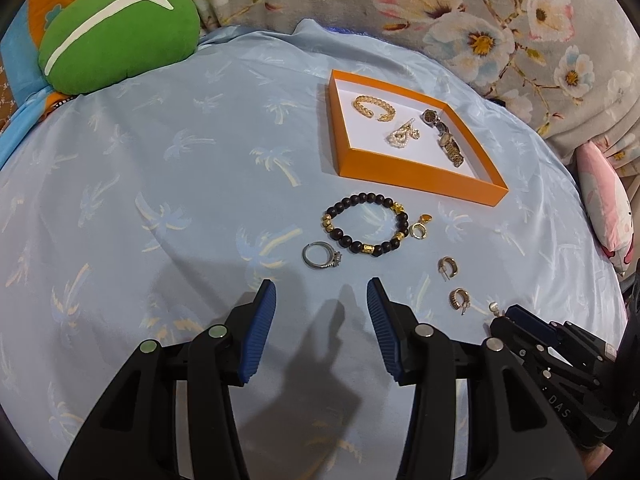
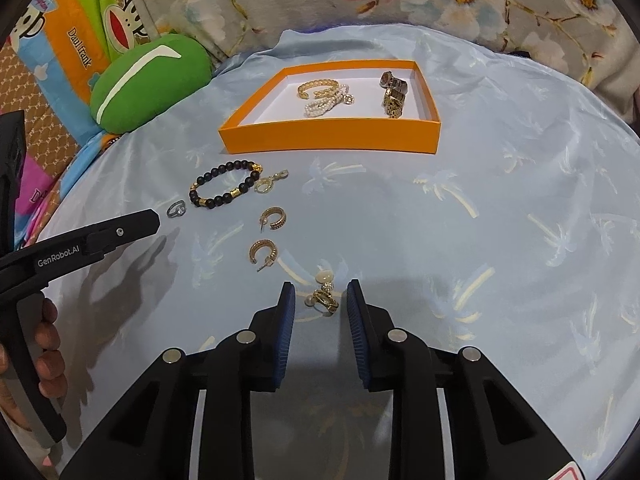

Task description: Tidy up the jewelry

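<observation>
Everywhere a glossy pale-blue palm-print sheet (image 1: 160,168) covers the surface, floral fabric (image 1: 520,20) behind; the orange cardboard tray (image 2: 328,136) holds chains and watches (details blurred); a beaded bracelet (image 1: 366,224) lies outside it; left gripper (image 1: 322,300) gapes empty; right gripper (image 2: 320,300) brackets, without touching, a small gold earring (image 2: 326,300).

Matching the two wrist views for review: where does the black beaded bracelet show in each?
Left wrist: black beaded bracelet just right of centre, on the blue cloth below the orange box.
Right wrist: left of centre, below the box's left corner.
Shared landmark: the orange box.
</observation>
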